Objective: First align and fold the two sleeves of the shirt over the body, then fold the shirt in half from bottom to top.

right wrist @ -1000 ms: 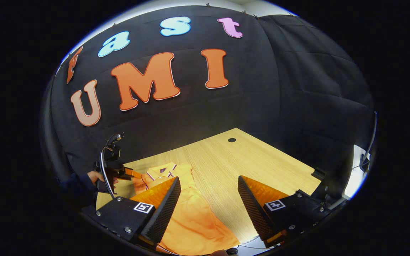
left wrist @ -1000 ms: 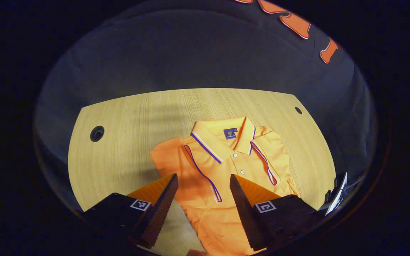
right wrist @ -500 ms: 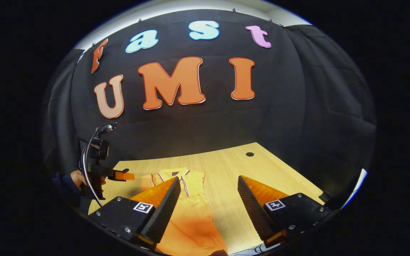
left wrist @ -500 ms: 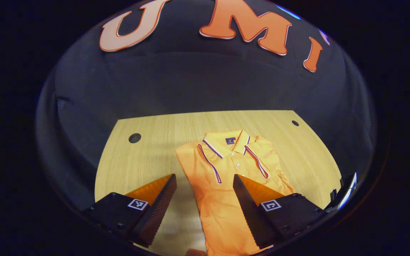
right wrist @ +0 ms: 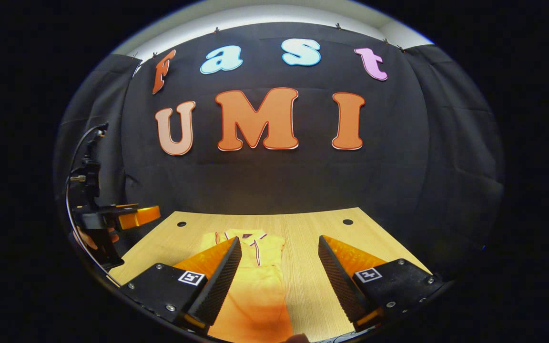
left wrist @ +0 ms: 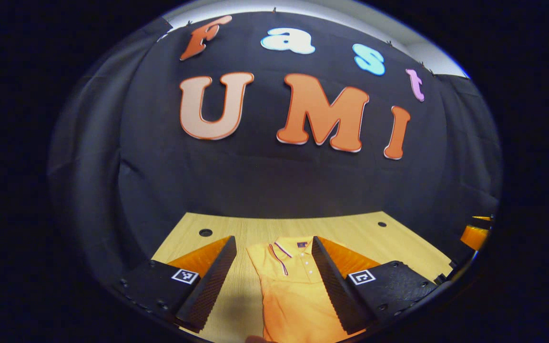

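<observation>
Left gripper view: the left gripper (left wrist: 270, 276) is held above the near edge of the worktop (left wrist: 398, 238), its two fingers spread wide with nothing between them. The orange shirt (left wrist: 293, 290) lies flat along the middle of the worktop, collar toward the far edge, hem at the near edge; both sleeves appear folded over the body, though detail is small. Right gripper view: the right gripper (right wrist: 279, 281) is likewise wide open and empty, above the near edge, with the shirt (right wrist: 255, 290) below its left finger.
</observation>
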A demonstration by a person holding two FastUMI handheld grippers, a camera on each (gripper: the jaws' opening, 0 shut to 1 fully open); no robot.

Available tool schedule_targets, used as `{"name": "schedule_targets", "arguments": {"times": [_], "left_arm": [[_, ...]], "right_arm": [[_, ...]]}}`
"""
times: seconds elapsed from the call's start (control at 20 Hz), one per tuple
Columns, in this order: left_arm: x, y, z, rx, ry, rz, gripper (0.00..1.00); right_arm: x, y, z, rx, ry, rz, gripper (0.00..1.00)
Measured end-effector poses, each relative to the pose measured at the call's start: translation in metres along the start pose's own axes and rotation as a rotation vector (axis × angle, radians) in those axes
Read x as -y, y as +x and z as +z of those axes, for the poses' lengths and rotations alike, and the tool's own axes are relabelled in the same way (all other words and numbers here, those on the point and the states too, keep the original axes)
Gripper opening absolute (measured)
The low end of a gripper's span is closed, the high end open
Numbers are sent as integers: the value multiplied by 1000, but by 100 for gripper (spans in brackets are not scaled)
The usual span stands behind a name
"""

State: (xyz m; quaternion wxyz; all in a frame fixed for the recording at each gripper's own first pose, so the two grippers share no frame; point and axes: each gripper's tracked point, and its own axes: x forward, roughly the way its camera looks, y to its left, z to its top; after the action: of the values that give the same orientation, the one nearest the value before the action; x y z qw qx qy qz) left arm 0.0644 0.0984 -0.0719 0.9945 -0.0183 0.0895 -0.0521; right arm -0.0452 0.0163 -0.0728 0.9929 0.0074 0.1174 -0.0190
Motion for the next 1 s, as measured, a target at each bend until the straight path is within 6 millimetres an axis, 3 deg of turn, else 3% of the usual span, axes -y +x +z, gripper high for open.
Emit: {"name": "schedule_targets", "arguments": {"times": [0.15,0.25,0.35,0.45,0.55,0.8,1.0], "left_arm": [[8,-16,-8,44,43,27,98],[19,-37,-35,-39,66,24,98],[29,-60,-50,-5,66,1,98],[34,-66,-69,-69,65,-4,97],[25,-72,-101,-147,49,18,97],[4,-73,-164,-339,-9,67,98],[5,-70,-205,-473,19,51,98]], "right_arm": [[8,-9,5,47,5,16,99],[10,-16,-1,53,4,35,99],[11,-21,-9,54,12,57,98],[14,-21,-32,-4,16,64,98],[13,-26,-56,-60,14,76,98],[9,-21,-143,-313,76,108,98],[9,-24,-185,-422,22,108,99]]}}
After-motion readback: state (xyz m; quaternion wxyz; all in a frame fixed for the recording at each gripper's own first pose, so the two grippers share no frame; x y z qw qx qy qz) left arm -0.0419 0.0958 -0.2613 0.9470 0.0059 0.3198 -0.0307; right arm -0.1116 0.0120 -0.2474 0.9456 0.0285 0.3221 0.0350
